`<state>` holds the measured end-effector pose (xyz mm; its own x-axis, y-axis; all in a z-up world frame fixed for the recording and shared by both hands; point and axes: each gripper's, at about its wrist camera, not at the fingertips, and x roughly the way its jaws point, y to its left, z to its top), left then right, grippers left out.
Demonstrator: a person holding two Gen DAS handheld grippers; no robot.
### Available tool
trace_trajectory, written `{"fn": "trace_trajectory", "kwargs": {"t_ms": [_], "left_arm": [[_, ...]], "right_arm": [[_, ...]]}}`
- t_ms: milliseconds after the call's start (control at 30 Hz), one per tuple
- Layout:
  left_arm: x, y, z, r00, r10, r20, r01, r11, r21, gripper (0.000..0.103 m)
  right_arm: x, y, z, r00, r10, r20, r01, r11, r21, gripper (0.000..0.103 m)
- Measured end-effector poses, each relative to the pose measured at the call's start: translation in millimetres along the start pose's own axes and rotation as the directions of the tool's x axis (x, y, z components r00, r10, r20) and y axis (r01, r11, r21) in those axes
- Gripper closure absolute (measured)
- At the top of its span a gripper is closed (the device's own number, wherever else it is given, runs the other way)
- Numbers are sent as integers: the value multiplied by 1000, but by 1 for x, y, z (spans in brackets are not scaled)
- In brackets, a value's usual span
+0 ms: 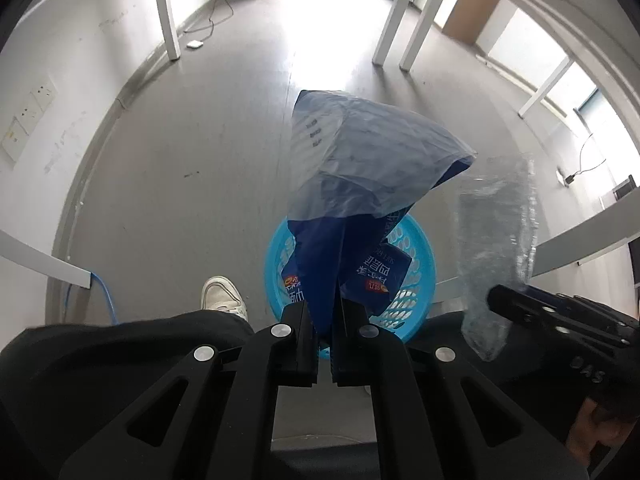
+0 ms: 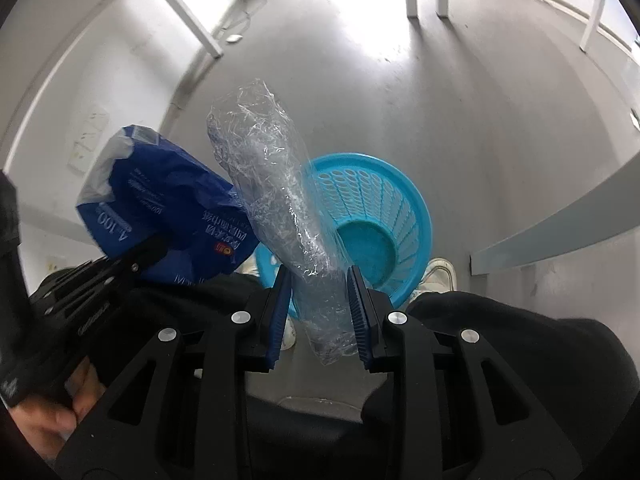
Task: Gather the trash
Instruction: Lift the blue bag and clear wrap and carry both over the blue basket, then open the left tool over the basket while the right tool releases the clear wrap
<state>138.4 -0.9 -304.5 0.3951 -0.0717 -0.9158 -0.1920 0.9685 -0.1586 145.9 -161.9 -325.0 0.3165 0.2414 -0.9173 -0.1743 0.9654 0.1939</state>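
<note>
both pieces of trash are picked up but neither is binned yet. the left gripper point(image 1: 324, 332) is clamped on a blue tissue packet point(image 1: 360, 184), held above the blue basket point(image 1: 420, 264) standing on the floor by the person's shoes. the right gripper point(image 2: 318, 312) has its jaws set apart around a crumpled clear wrapper point(image 2: 276, 200); whether the pads press it, i cannot tell. the basket point(image 2: 384, 216) looks empty inside, so what is left seems to be releasing both items into it.
</note>
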Motion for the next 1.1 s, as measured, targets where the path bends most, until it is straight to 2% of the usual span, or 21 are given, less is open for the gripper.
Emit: {"fn": "trace_trajectory", "kwargs": {"t_ms": [267, 367, 467, 533, 567, 600, 633, 733, 933, 1100], "left_arm": [[39, 2, 10, 994, 37, -99, -38, 999, -4, 100], [59, 6, 12, 983, 39, -177, -43, 999, -15, 100], [72, 7, 20, 978, 32, -208, -40, 999, -35, 100], [74, 3, 21, 977, 21, -211, -27, 999, -28, 97], [75, 2, 22, 978, 22, -208, -27, 999, -23, 89], [75, 1, 22, 979, 21, -203, -26, 999, -22, 81], [73, 0, 22, 980, 18, -196, -23, 999, -24, 62], [67, 5, 21, 984, 28, -174, -38, 998, -50, 60], [54, 14, 19, 986, 7, -168, -25, 994, -105, 61], [24, 22, 20, 994, -30, -106, 18, 994, -112, 63]], "right_arm": [[58, -7, 25, 995, -22, -96, 27, 999, 44, 75], [79, -15, 32, 988, -11, -152, 25, 996, 88, 75], [92, -21, 37, 983, -13, -181, 36, 992, 124, 73], [95, -19, 36, 982, -21, -190, 44, 992, 118, 69], [95, -17, 36, 983, -26, -184, 48, 992, 115, 60], [94, -16, 36, 984, -29, -174, 49, 992, 112, 58], [96, -18, 35, 986, -30, -163, 48, 992, 112, 55], [94, -20, 33, 988, -26, -155, 45, 991, 122, 46], [80, -21, 31, 992, -27, -126, 42, 992, 118, 46], [49, -13, 23, 998, -27, -64, 32, 996, 85, 46]]}}
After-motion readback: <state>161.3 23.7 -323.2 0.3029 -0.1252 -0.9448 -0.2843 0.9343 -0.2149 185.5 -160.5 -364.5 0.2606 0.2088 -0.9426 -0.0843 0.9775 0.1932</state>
